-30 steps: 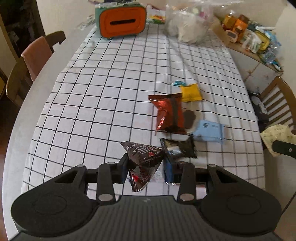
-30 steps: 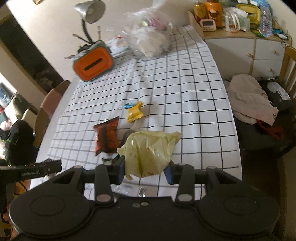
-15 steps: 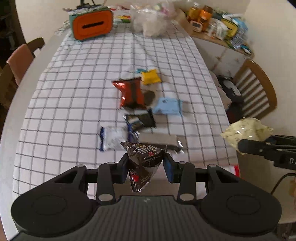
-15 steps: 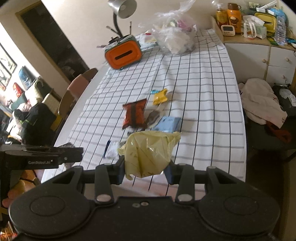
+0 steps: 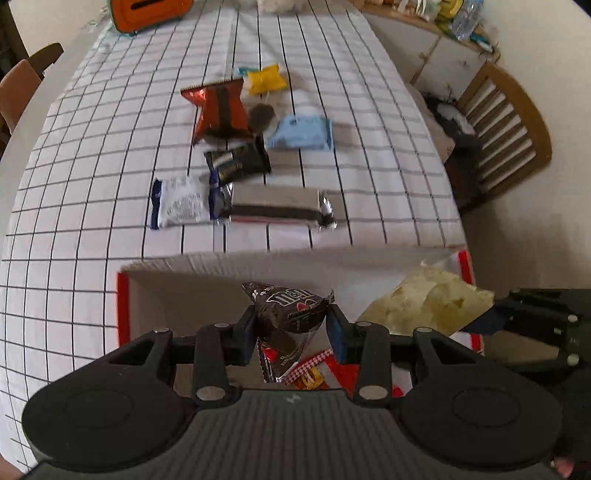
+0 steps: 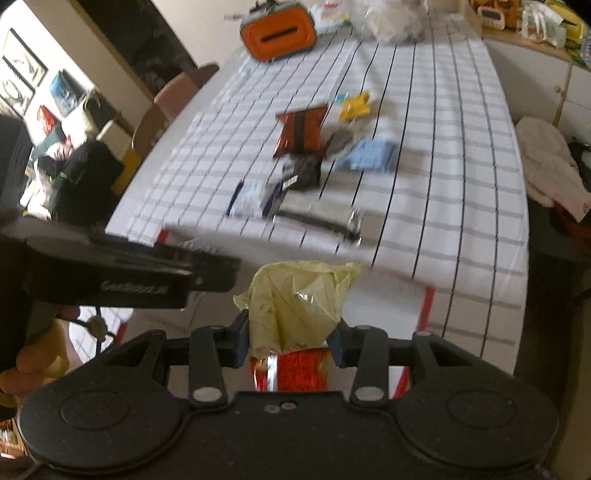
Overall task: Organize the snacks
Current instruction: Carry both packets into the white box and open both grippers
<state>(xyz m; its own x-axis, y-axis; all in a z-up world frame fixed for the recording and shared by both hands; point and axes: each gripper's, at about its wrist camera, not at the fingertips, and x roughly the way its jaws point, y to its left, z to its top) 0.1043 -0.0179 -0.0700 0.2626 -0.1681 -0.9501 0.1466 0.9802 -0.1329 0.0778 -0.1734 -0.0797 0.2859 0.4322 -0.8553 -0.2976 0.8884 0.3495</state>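
Note:
My left gripper (image 5: pixel 291 328) is shut on a brown M&M's packet (image 5: pixel 291 306) and holds it over an open white box with red edges (image 5: pixel 123 306) at the table's near end. My right gripper (image 6: pixel 290 339) is shut on a pale yellow snack bag (image 6: pixel 295 302), also over the box (image 6: pixel 428 302); that bag shows in the left wrist view (image 5: pixel 424 302). A red-and-white snack (image 5: pixel 314 373) lies in the box. On the checked tablecloth lie several snacks: an orange-red bag (image 5: pixel 219 109), a yellow packet (image 5: pixel 266 79), a light blue packet (image 5: pixel 301 133), a black packet (image 5: pixel 238 162), a white packet (image 5: pixel 181 201) and a silver bar (image 5: pixel 277 206).
An orange container (image 6: pixel 279 33) and a clear plastic bag stand at the table's far end. A wooden chair (image 5: pixel 506 122) and a cabinet are on the right, more chairs (image 6: pixel 173 92) on the left. My left gripper's body (image 6: pixel 129 280) reaches in beside the yellow bag.
Both grippers have pulled back from over the table to the near end, still holding their snacks. The open box has come into view under them.

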